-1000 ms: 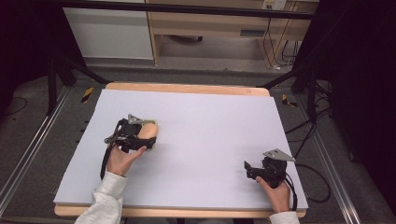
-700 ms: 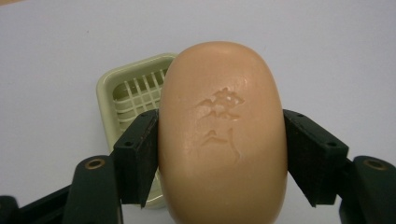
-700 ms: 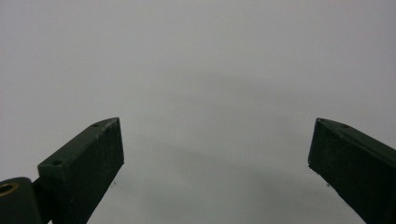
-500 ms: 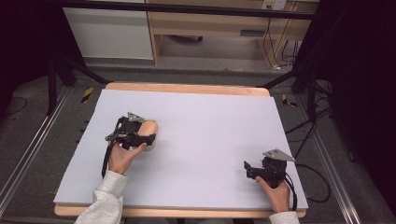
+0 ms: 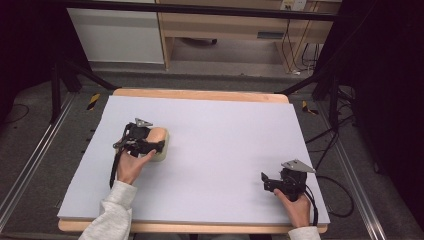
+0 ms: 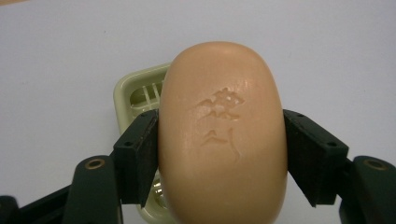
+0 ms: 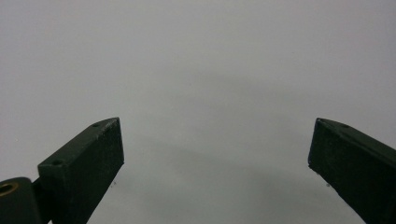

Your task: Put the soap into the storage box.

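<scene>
Pale lilac sheeting covered the table [image 5: 215, 130], with a desk and cables in the dim room behind. At its left side the left gripper [image 6: 219, 154] was clamped on a peach bar of soap [image 6: 223, 135], held directly over a pale green soap dish [image 6: 135, 93]. I judged the step to be either setting the soap in the dish or lifting it out; the next move called for keeping the bar level. The right gripper [image 7: 215, 154] rested near the front right corner, jaws apart and empty. From above, the soap's stamped mark and the dish's slats were lost; the left gripper view showed both.
</scene>
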A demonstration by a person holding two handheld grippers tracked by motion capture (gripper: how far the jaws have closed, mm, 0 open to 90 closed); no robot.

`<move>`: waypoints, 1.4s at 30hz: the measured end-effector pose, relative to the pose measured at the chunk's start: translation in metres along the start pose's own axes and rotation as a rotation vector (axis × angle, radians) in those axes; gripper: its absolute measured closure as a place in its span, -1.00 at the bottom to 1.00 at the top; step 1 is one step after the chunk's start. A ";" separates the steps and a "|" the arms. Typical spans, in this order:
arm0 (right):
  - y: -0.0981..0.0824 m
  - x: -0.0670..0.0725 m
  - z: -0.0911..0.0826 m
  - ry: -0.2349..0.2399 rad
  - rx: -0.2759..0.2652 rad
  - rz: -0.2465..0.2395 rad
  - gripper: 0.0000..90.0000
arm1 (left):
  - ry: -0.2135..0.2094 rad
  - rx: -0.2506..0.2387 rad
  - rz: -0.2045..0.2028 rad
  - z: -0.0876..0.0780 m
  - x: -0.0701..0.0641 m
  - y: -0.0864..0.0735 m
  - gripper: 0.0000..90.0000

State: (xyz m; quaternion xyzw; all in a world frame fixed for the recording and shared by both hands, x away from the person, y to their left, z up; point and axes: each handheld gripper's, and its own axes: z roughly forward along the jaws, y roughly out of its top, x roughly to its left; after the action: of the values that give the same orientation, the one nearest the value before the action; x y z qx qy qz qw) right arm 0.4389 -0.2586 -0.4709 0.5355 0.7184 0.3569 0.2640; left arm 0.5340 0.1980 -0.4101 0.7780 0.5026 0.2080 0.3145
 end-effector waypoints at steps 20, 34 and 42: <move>0.000 0.000 0.001 -0.001 0.005 -0.002 -0.92 | 0.024 0.016 -0.026 0.016 0.010 -0.001 -0.29; 0.000 0.000 0.001 0.001 0.007 -0.001 -0.92 | 0.031 0.040 -0.033 0.026 0.014 -0.004 -0.29; 0.000 0.000 0.001 0.001 0.006 0.001 -0.92 | 0.034 0.055 -0.038 0.031 0.015 -0.006 -0.29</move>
State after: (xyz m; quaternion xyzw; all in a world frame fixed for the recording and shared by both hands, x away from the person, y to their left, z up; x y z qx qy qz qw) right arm 0.4393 -0.2580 -0.4717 0.5364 0.7193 0.3554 0.2618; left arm 0.5559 0.2044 -0.4363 0.7728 0.5283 0.2014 0.2883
